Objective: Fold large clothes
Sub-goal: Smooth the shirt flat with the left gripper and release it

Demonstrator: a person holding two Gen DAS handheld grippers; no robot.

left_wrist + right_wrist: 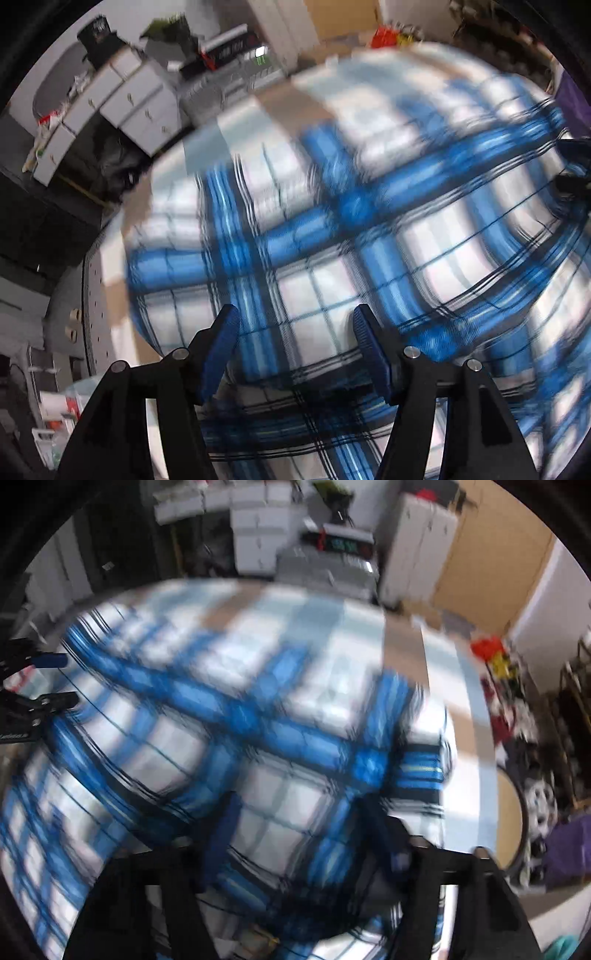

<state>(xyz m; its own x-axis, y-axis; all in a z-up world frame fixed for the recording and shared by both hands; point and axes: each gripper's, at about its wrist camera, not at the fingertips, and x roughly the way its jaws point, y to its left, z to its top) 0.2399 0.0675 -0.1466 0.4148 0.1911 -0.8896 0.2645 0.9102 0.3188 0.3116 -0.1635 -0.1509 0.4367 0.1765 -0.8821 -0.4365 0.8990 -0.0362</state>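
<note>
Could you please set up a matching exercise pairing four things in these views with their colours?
Things:
1. shirt
2. left gripper fingers
3. drawers
4. tablecloth

Colours:
A. white
B. pale blue, white and tan checks
C. blue and white plaid
D. blue pads on black arms

Pairs: 1-C, 2-D, 3-A, 4-B

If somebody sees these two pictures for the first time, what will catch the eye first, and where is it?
The blue-and-white plaid cloth fills the middle of both views, spread over a checked table. Low in each view the gripper's blue fingers stand apart just above the cloth, gripping nothing. White cabinets stand behind the table.
</note>
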